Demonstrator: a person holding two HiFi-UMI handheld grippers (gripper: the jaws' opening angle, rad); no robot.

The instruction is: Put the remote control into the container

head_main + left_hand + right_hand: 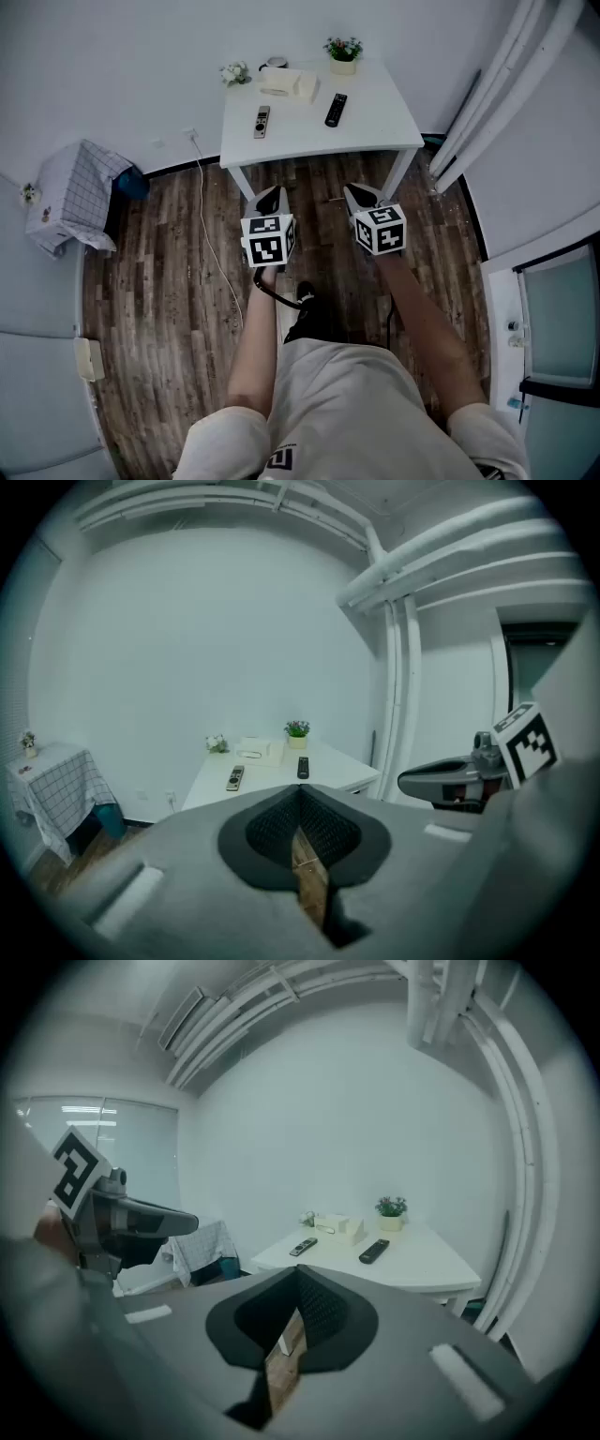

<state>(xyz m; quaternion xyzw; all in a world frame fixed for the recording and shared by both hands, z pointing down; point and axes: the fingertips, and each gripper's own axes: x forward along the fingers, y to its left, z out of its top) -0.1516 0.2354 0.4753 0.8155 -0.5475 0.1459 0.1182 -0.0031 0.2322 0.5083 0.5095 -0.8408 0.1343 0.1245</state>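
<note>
A black remote control (336, 109) lies on the white table (375, 127), right of middle; it also shows in the left gripper view (302, 767) and the right gripper view (374, 1252). A silver-grey remote (262, 121) lies to its left. A cream open container (289, 83) stands at the table's back. My left gripper (269, 200) and right gripper (357, 195) hang side by side over the wooden floor, short of the table's front edge. Both are shut with nothing held.
Two small potted plants (343, 53) (234, 73) stand at the table's back edge. A checked cloth covers a low stand (73, 192) at the left wall. A white cable (208, 225) trails across the floor. Pipes and a curtain (487, 94) run down the right.
</note>
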